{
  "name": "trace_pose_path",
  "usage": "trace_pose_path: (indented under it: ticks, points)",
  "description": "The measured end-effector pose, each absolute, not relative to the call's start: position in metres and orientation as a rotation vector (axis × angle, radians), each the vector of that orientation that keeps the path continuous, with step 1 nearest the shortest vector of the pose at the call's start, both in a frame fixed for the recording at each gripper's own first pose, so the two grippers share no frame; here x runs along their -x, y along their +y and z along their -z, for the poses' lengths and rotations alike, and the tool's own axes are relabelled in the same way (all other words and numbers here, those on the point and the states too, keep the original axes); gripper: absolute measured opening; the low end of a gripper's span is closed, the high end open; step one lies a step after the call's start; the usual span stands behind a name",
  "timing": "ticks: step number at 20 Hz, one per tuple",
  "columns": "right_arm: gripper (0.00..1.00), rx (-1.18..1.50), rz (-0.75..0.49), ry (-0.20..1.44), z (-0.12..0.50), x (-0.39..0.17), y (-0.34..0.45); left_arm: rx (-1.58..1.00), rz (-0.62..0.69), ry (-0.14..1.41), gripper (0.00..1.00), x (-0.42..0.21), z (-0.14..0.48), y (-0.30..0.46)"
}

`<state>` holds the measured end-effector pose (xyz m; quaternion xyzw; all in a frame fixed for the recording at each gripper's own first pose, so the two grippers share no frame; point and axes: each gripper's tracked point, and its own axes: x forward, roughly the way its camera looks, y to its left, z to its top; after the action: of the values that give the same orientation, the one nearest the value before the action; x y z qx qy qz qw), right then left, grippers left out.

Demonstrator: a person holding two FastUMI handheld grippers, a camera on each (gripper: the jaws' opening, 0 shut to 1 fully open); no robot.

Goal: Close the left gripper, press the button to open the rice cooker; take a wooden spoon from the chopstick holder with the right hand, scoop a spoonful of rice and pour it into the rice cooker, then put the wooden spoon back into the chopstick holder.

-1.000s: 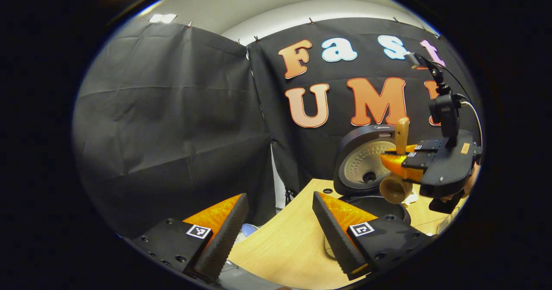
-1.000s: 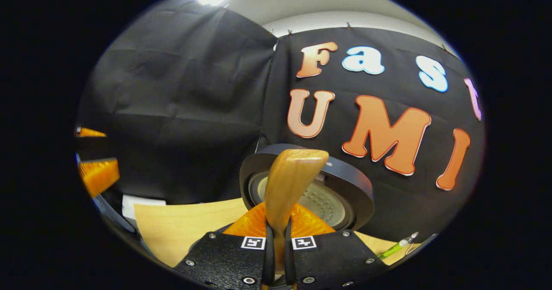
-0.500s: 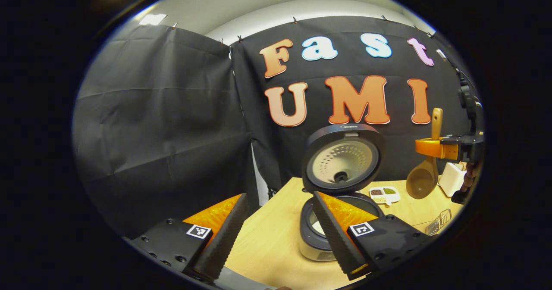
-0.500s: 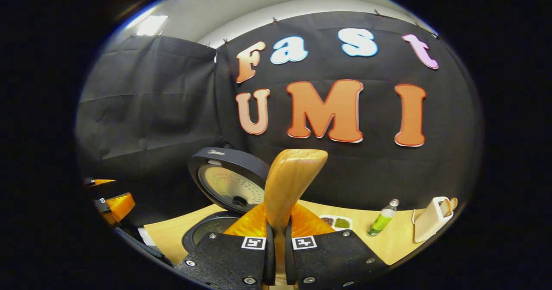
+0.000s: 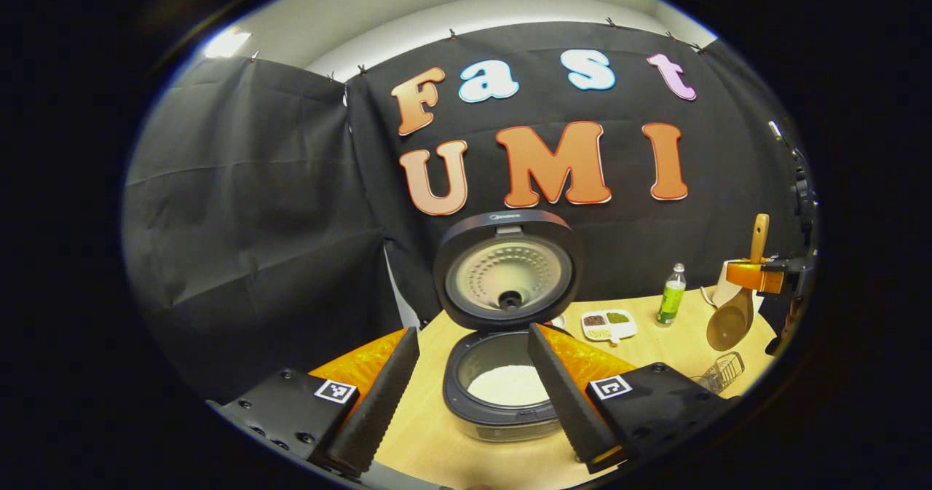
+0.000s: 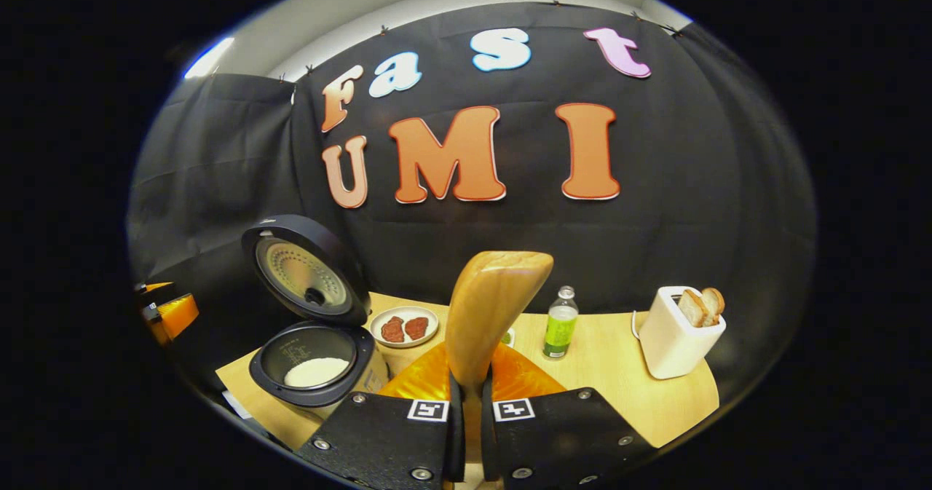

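The rice cooker [image 5: 502, 395] stands on the wooden table [image 5: 429, 439] with its lid [image 5: 507, 268] raised and white rice in the pot. My left gripper [image 5: 473, 332] is open just in front of it, one finger on each side of the pot. Far to the right, my right gripper [image 5: 761, 275] is shut on the wooden spoon [image 5: 732, 319], whose bowl hangs down. In the right gripper view the spoon handle [image 6: 495, 308] rises between the shut fingers of my right gripper [image 6: 466, 384]. The cooker [image 6: 313, 366] lies low on the left there, and my left gripper [image 6: 164, 311] at the far left.
A wire holder [image 5: 722, 371] sits near the table's right edge. A green bottle [image 6: 559, 324], a white toaster [image 6: 677, 333] with bread, and a plate of meat [image 6: 404, 326] stand along the back. A small divided dish [image 5: 608, 324] lies right of the cooker.
My right gripper has carried the spoon to the right, away from above the cooker. Both views have swung so the cooker now sits further left, its rice in sight. My left gripper stays open.
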<state>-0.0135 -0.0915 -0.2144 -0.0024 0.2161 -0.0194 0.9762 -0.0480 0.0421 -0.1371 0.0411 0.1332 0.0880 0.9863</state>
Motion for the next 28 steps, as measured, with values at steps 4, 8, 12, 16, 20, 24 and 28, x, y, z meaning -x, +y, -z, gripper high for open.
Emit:
trace_pose_path:
  ticks: [4, 8, 12, 16, 20, 24, 28]
  points:
    - [0.08, -0.024, 0.104, 0.440, 0.226, 0.033, -0.132, -0.104, -0.139, 0.272, 1.00, 0.047, 0.134, 0.016]
    - [0.08, -0.034, 0.174, 0.473, 0.248, 0.054, -0.170, -0.110, -0.121, 0.279, 1.00, 0.045, 0.133, 0.000]
    - [0.08, -0.095, 0.221, 0.507, 0.277, 0.069, -0.188, -0.119, -0.114, 0.283, 0.94, 0.046, 0.132, -0.013]
    - [0.08, -0.179, 0.256, 0.569, 0.313, 0.079, -0.192, -0.120, -0.105, 0.282, 0.94, 0.045, 0.131, -0.025]
    - [0.11, -0.186, 0.276, 0.617, 0.335, 0.082, -0.191, -0.131, -0.110, 0.281, 1.00, 0.043, 0.130, -0.026]
    - [0.11, -0.174, 0.276, 0.706, 0.347, 0.089, -0.187, -0.127, -0.117, 0.283, 1.00, 0.037, 0.129, -0.023]
    - [0.24, -0.158, 0.285, 0.721, 0.339, 0.093, -0.190, -0.122, -0.138, 0.249, 0.94, 0.021, 0.116, -0.009]
